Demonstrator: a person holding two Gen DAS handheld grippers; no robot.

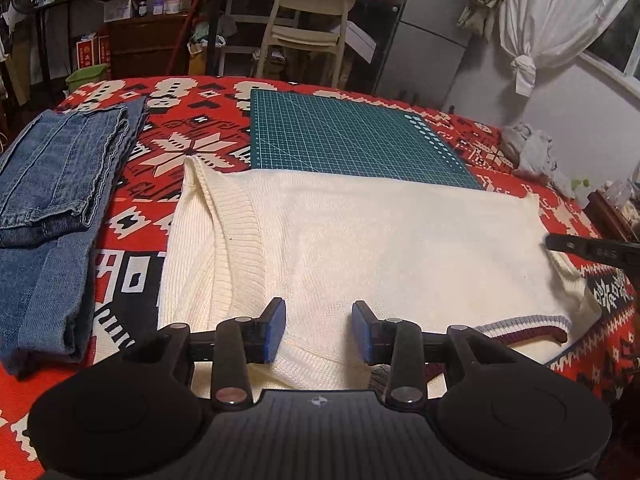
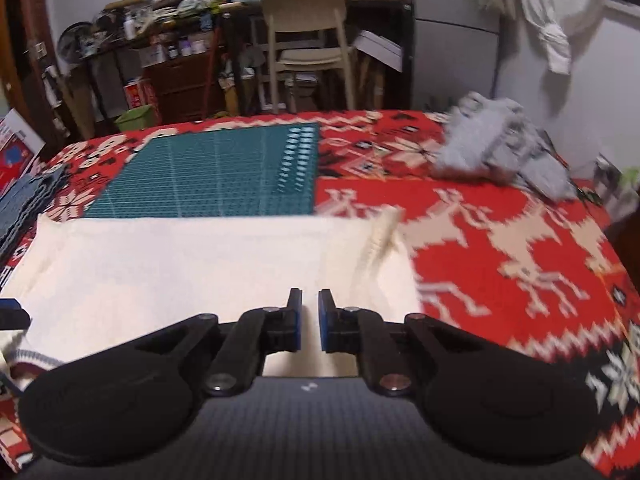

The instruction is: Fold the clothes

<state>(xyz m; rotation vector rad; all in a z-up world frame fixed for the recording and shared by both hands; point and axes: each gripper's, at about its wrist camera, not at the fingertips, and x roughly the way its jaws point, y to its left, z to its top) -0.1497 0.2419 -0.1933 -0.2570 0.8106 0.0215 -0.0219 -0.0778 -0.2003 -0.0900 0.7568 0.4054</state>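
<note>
So, progress: partway — 1 garment looks done, 1 is mid-fold, 1 is untouched, as I judge it.
Jeans (image 1: 60, 184): folded into a flat stack at the left edge of the blanket (image 1: 192, 128); I take them as finished.
Sweater (image 1: 360, 240): cream knit, lying flat across the middle of the blanket, its far edge overlapping the green mat (image 1: 352, 136); the body looks folded into a wide rectangle, with the ribbed neckline at the left and a striped hem (image 1: 524, 324) at the near right.
Grey garment (image 2: 500, 148): crumpled at the far right corner — not yet folded.
Left gripper (image 1: 319, 330): fingers spread apart, hovering over the near edge of the sweater, holding nothing.
Right gripper (image 2: 310, 324): pads close together with a narrow gap between them, nothing pinched, above the sweater's right part.
Left to do: likely another fold on the sweater, then the grey piece.
Hard to see: the right wrist view is motion-blurred (the sweater's right edge and grey garment smear); the sleeves' whereabouts cannot be told; the sweater's near edge is hidden behind both gripper bodies.
</note>
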